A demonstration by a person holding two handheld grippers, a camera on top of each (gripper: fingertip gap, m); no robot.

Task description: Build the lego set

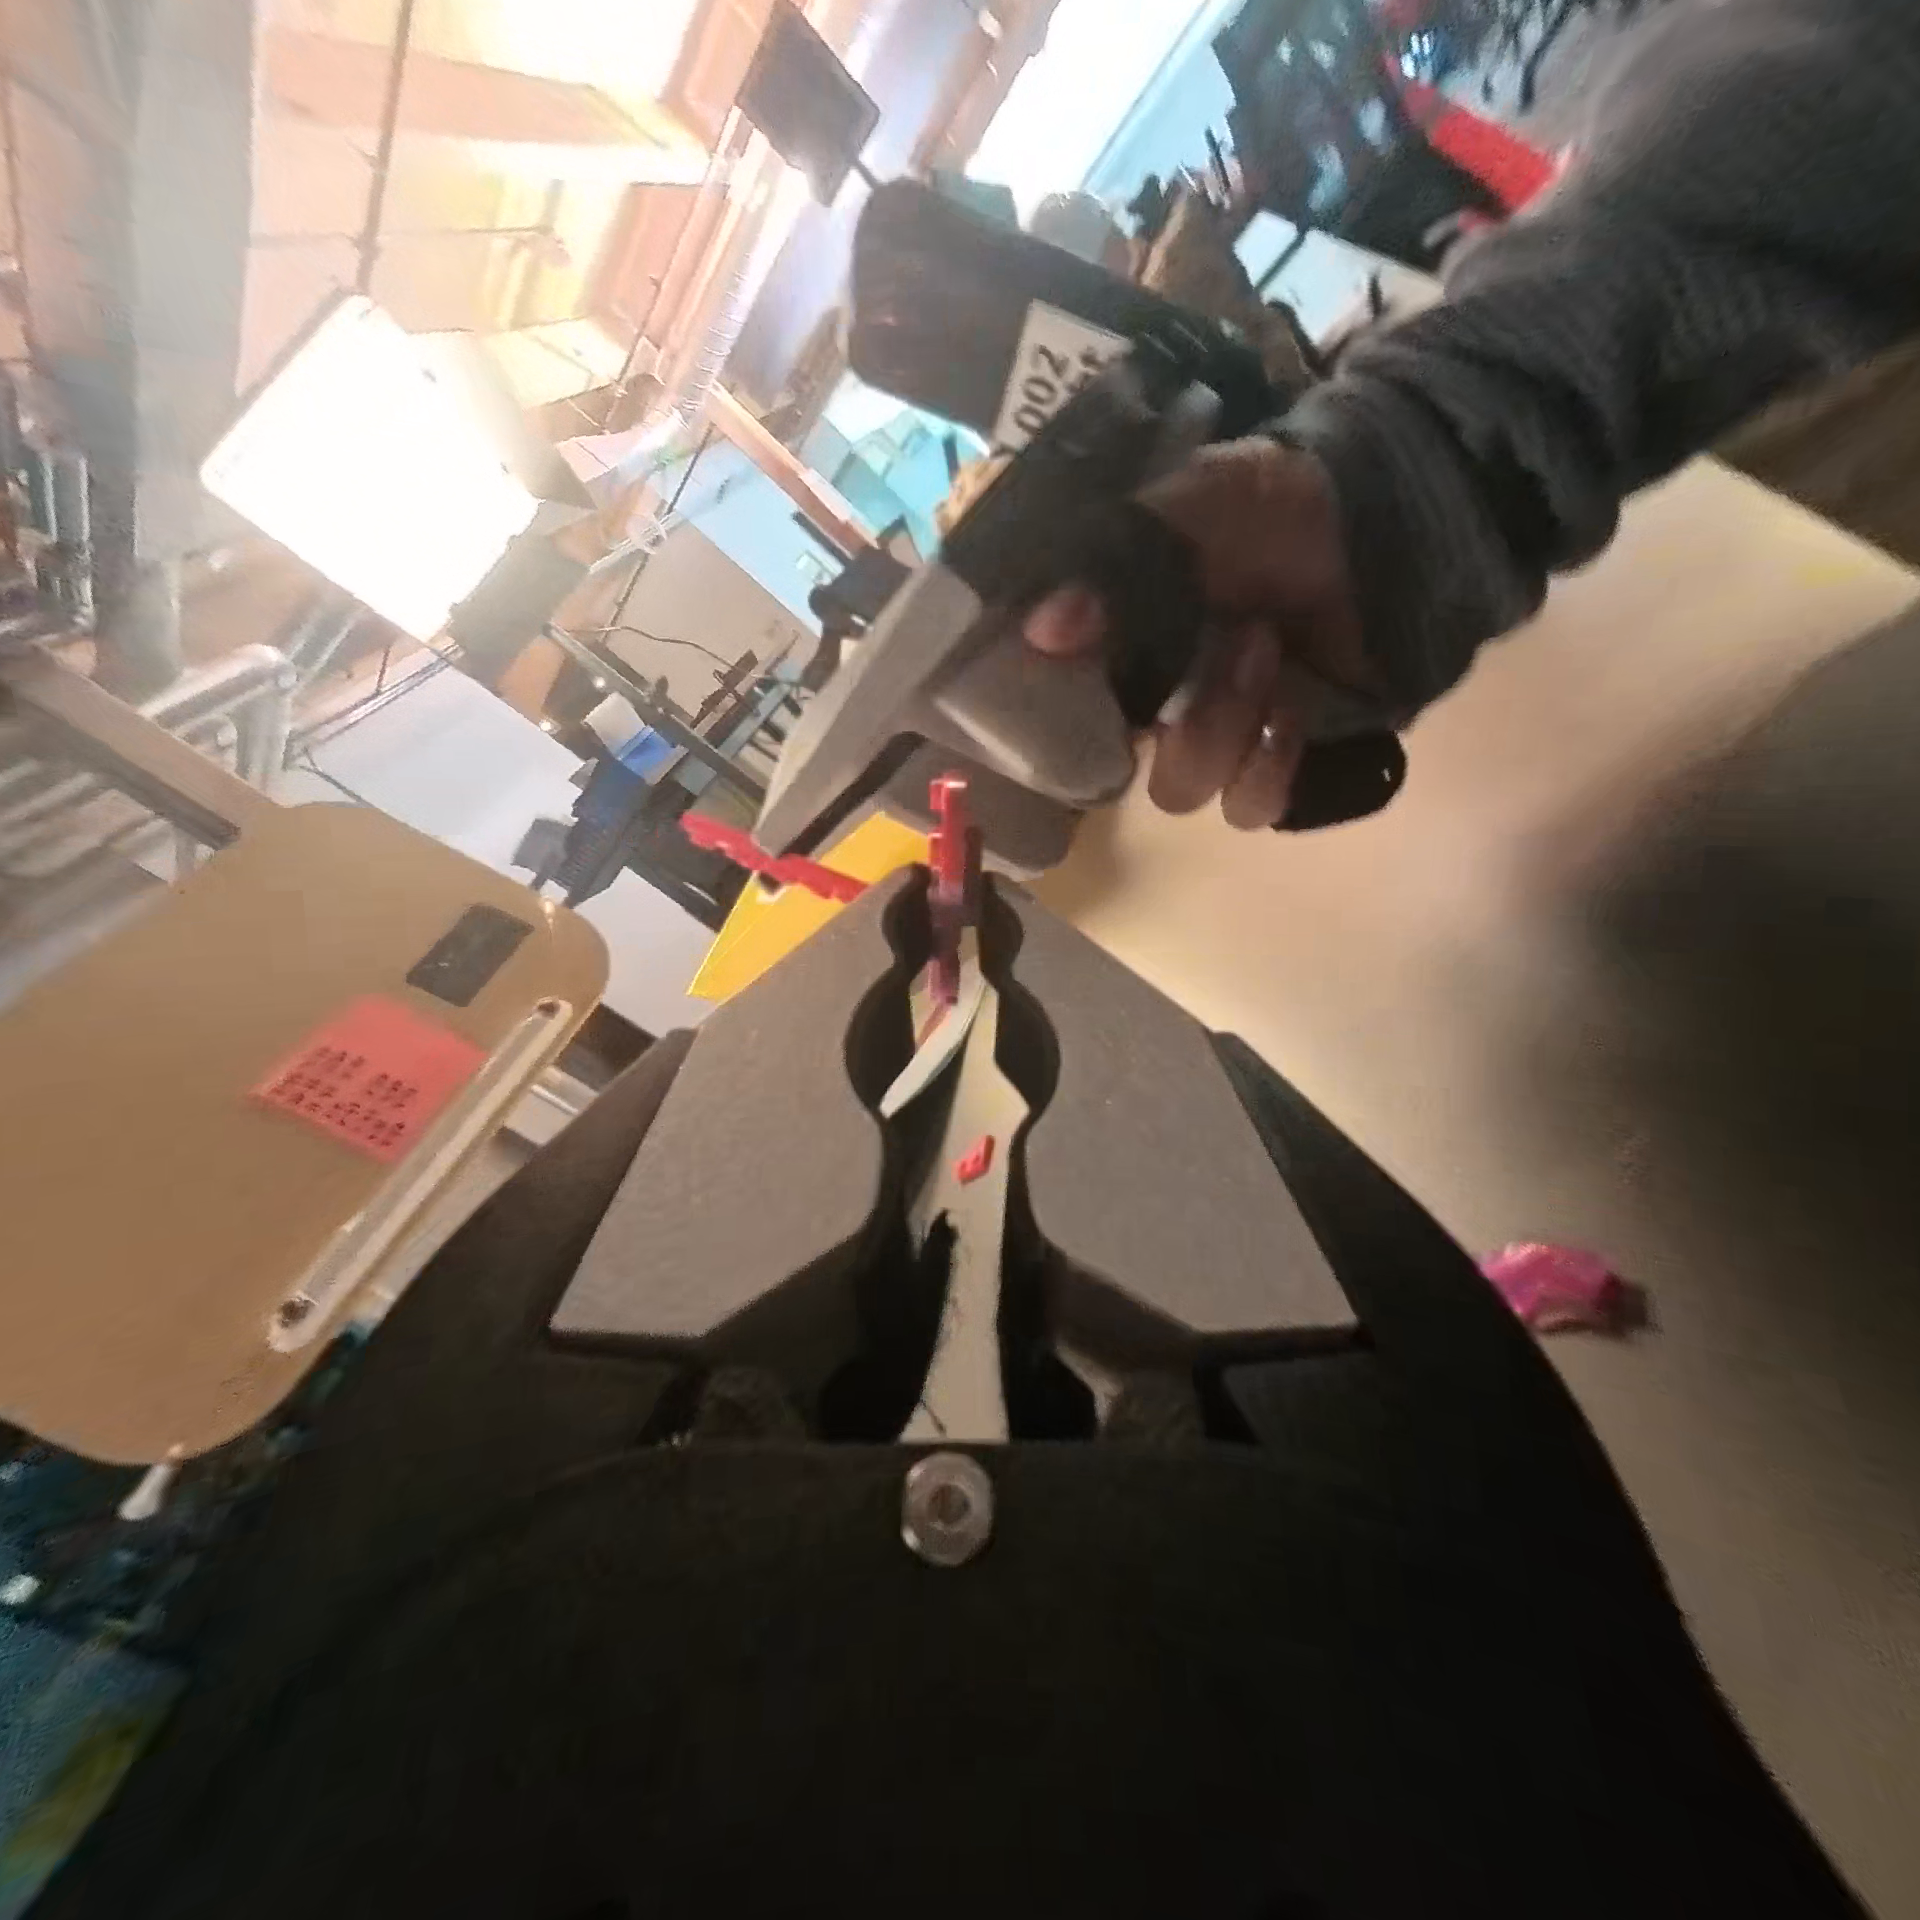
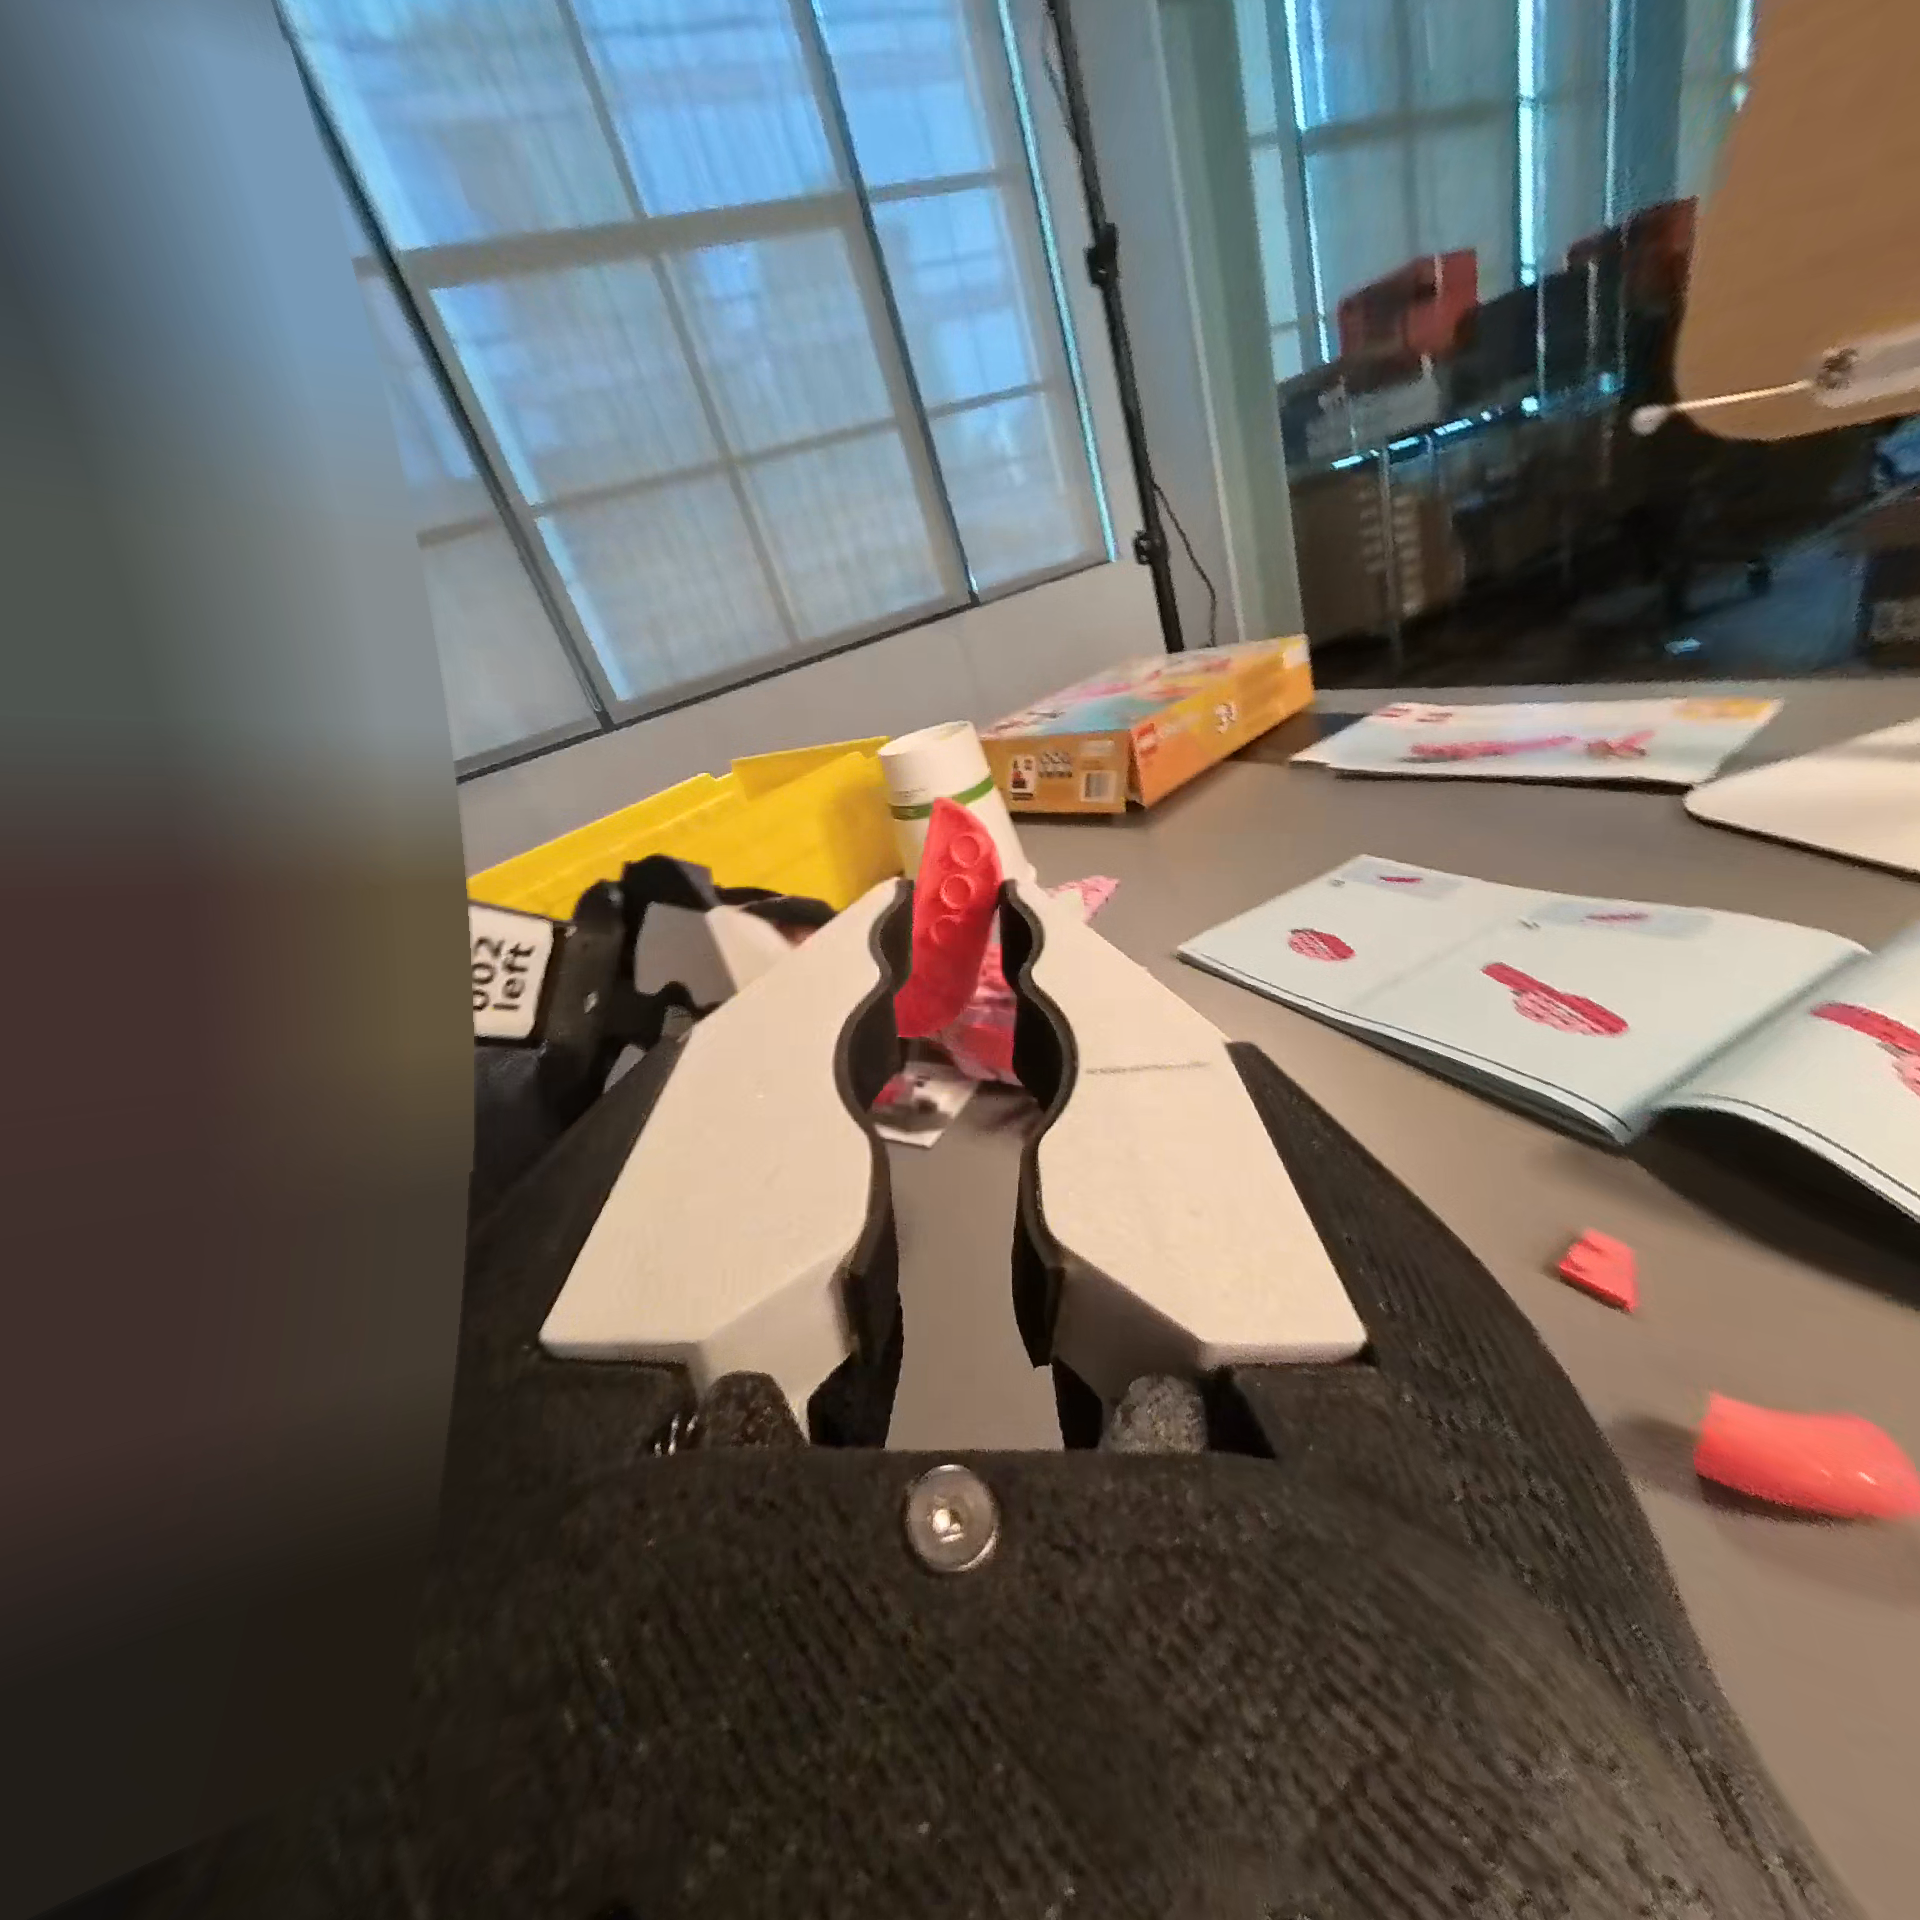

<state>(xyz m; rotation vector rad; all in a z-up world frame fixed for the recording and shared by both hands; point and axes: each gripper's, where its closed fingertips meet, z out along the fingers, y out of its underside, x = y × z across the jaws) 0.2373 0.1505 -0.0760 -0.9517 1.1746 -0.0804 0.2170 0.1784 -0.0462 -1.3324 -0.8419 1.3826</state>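
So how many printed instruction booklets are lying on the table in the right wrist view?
2: an open booklet to the right of the right gripper, and another booklet farther back beside the orange box. Others may be hidden.

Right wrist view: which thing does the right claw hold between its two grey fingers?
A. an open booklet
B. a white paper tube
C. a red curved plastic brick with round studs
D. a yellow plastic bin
C: the red curved plastic brick with round studs stands upright, pinched at the right claw tips.
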